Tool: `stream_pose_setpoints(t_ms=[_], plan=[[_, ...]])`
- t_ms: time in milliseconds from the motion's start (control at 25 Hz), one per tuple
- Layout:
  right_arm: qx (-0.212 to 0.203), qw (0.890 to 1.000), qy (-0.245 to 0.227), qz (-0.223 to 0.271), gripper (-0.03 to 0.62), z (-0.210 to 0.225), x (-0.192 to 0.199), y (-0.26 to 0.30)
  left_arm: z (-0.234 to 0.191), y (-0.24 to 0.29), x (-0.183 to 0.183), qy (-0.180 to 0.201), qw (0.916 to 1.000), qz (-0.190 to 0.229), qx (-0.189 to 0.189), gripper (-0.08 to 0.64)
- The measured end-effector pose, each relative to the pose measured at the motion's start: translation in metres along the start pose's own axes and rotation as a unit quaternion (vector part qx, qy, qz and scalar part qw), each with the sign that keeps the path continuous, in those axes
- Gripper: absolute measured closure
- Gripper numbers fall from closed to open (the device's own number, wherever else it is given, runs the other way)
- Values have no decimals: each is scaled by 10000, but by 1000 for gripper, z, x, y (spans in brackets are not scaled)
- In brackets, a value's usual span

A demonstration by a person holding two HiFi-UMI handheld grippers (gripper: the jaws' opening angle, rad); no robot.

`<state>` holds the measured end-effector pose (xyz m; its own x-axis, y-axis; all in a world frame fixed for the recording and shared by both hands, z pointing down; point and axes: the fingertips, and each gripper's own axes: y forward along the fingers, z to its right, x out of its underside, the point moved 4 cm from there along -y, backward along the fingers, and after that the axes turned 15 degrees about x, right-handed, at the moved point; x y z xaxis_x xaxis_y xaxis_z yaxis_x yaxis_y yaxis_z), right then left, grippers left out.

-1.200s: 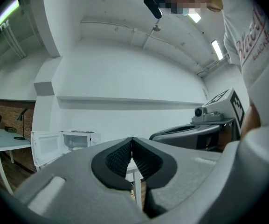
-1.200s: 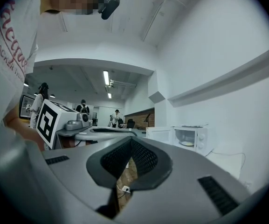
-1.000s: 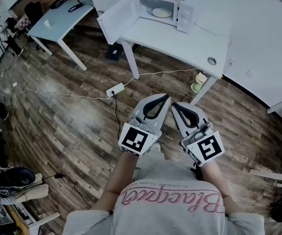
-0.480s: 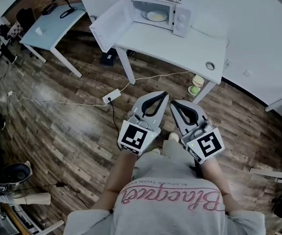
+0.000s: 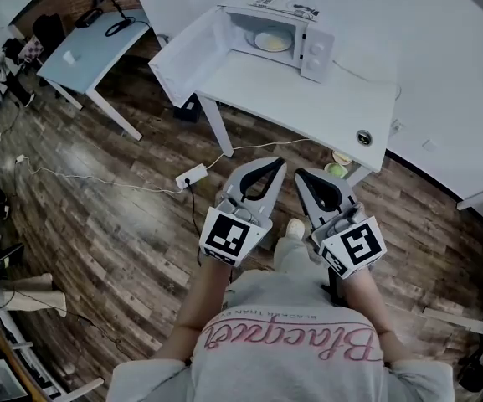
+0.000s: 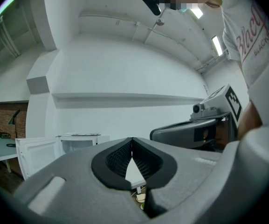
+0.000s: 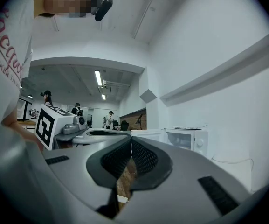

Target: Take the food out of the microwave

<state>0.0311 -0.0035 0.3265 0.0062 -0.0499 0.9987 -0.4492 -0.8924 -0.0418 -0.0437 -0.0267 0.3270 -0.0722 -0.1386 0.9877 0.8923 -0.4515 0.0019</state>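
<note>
The left gripper [image 5: 277, 163] and right gripper [image 5: 300, 173] are side by side above the wooden floor [image 5: 124, 224], jaws together and empty. The plate of food [image 5: 273, 40] sits inside the open microwave [image 5: 315, 44] on the white table [image 5: 308, 103].

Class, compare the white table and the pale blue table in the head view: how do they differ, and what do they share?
The white table carries an open white microwave; the pale blue table carries only small items. The white table stands nearer the person, the pale blue table farther off to the left. Both are rectangular with light legs.
</note>
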Motion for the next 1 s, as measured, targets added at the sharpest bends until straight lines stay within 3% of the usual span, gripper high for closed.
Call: stream_pose_setpoints(t_ms=[320, 840, 1000], plan=[[-150, 9998, -83, 128, 580, 63, -8, 59, -52, 58, -1, 124, 9998, 105, -110, 554], [-568, 9983, -82, 44, 580, 150, 1, 136, -128, 144, 16, -45, 9983, -40, -580, 552], [-655, 9978, -72, 10, 580, 170, 7, 154, -151, 162, 24, -196, 9964, 22, -830, 474]])
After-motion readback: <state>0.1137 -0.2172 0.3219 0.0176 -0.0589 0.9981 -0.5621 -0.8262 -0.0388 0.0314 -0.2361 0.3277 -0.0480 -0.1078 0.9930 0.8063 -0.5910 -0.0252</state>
